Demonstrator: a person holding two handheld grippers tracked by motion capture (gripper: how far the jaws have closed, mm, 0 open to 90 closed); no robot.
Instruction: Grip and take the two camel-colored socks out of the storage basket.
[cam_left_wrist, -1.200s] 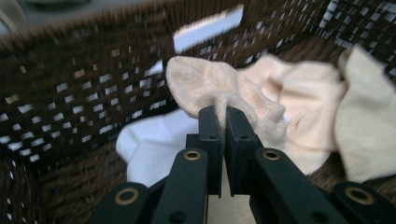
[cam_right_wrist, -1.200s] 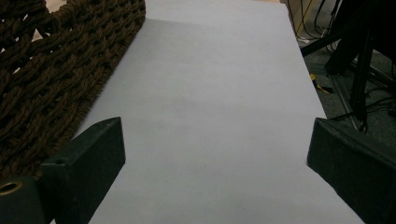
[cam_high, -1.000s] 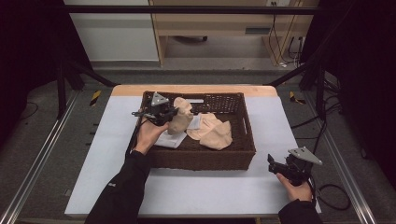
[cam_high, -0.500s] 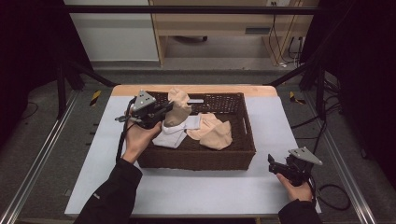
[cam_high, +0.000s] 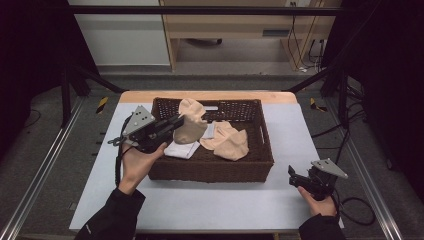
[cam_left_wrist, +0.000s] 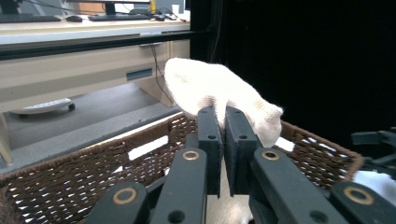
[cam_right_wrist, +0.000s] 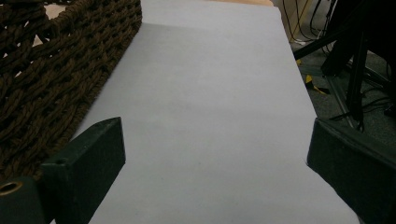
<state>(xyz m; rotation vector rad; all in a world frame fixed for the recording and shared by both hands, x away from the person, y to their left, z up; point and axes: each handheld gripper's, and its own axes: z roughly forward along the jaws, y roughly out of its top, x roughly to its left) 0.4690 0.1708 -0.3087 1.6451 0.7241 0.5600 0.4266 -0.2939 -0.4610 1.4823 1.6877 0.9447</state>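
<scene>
Lifted leftward, the left claw (cam_high: 176, 122) pinches a beige sock (cam_high: 190, 126); right claw (cam_high: 294, 174) gapes empty.

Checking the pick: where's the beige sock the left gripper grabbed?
High view: beige sock hangs from the shut left gripper above the basket's left half.

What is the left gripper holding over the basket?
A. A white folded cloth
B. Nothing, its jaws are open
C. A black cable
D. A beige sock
D. The left gripper has its jaws shut on a beige sock, which hangs lifted above the basket; the white cloth lies inside the basket.
</scene>
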